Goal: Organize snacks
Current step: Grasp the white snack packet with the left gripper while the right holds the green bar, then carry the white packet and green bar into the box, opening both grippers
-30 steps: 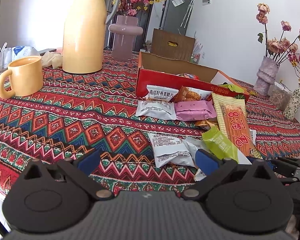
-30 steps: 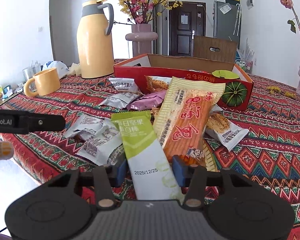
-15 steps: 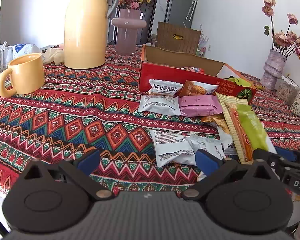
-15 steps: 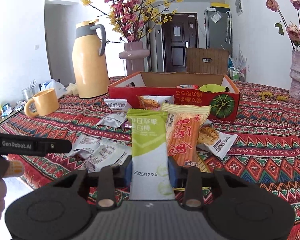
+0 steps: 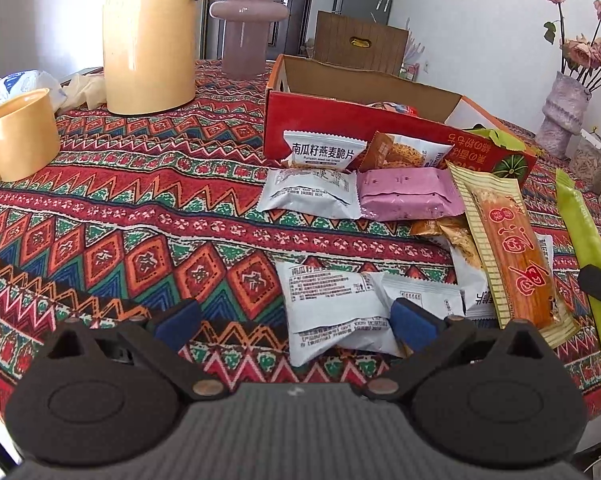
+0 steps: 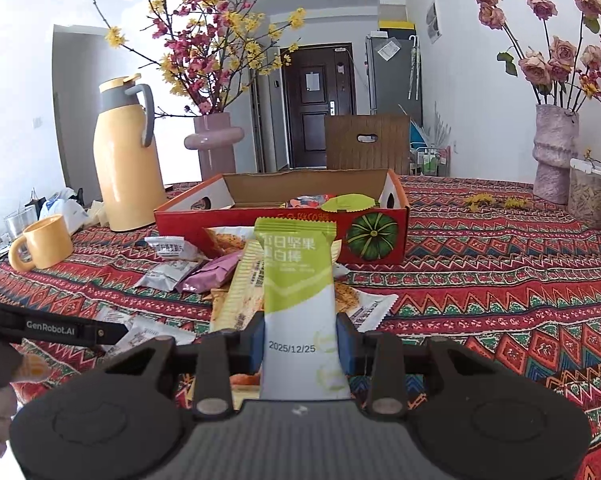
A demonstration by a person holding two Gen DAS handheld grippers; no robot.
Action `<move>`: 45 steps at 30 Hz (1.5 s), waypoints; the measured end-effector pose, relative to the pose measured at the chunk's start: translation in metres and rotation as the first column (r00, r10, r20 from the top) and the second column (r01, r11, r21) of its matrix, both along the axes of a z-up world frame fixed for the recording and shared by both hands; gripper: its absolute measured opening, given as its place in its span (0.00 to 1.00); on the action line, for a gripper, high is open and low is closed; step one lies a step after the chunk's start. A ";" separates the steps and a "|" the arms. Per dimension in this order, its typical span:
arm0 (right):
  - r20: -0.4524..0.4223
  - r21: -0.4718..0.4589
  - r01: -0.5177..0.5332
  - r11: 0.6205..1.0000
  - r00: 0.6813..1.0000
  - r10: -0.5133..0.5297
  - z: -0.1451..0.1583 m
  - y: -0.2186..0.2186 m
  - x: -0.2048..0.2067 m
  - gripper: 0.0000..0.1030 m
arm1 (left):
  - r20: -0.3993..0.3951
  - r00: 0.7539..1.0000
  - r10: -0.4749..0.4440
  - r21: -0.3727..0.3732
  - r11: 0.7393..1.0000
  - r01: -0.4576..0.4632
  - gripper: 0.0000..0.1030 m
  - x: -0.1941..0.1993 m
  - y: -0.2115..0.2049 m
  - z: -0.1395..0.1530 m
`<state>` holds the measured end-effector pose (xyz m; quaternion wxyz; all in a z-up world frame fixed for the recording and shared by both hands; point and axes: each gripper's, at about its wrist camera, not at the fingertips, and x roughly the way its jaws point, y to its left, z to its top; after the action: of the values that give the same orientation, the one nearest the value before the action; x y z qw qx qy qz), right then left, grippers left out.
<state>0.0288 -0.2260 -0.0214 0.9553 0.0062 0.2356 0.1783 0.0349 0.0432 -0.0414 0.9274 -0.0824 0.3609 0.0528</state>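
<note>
**Snacks on patterned cloth; one bar clamped in right gripper**

Snacks lie in a loose heap on a table covered by a red, zigzag-patterned cloth point(image 5: 140, 216), in front of an open red cardboard box point(image 6: 284, 222) that already holds a few packets.

Surface, left to right in the right wrist view: a yellow mug point(image 6: 44, 242), a tall yellow thermos jug point(image 6: 124, 160), a mauve vase of pink and yellow blossom point(image 6: 214, 146), the box, then bare cloth running to a pale ribbed vase of dried roses point(image 6: 554, 148) at the far right. Behind stand white walls, a dark door point(image 6: 318, 106) and a wooden chair back point(image 6: 366, 142).

The right gripper point(image 6: 300, 344) is clamped on a green-and-white bar point(image 6: 298, 304), blue pads pressing both edges; the bar stands upright, lifted off the cloth, in line with the box front.

The left wrist view alone shows the heap in detail: white packets point(image 5: 332, 308), a pink packet point(image 5: 408, 194) and a long orange-and-yellow packet point(image 5: 508, 248), all flat on the cloth. The left gripper point(image 5: 296, 320) hangs above the near white packets with jaws wide apart and nothing between them. The held bar appears there only as a green strip at the right edge.

The right wrist view alone shows the ceiling, the door and the box's pumpkin print.
</note>
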 end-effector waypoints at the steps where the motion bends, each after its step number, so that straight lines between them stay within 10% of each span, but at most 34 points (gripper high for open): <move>1: -0.002 0.001 0.001 1.000 1.000 -0.001 -0.001 -0.001 0.002 0.34 | -0.001 1.000 0.000 0.008 1.000 0.000 1.00 0.002 -0.002 -0.001; 14: -0.033 0.028 -0.012 1.000 0.999 0.013 -0.011 -0.008 0.018 0.34 | 0.004 1.000 0.005 0.036 0.999 -0.005 0.61 0.010 -0.009 0.003; 45: -0.021 0.041 -0.024 0.999 0.999 0.025 0.001 -0.005 0.035 0.34 | 0.074 0.997 -0.023 0.032 0.999 0.020 0.43 0.012 -0.004 0.024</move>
<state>0.0641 -0.2307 -0.0205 0.9502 0.0244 0.2421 0.1948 0.0467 0.0388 -0.0170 0.9419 -0.0661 0.3261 0.0452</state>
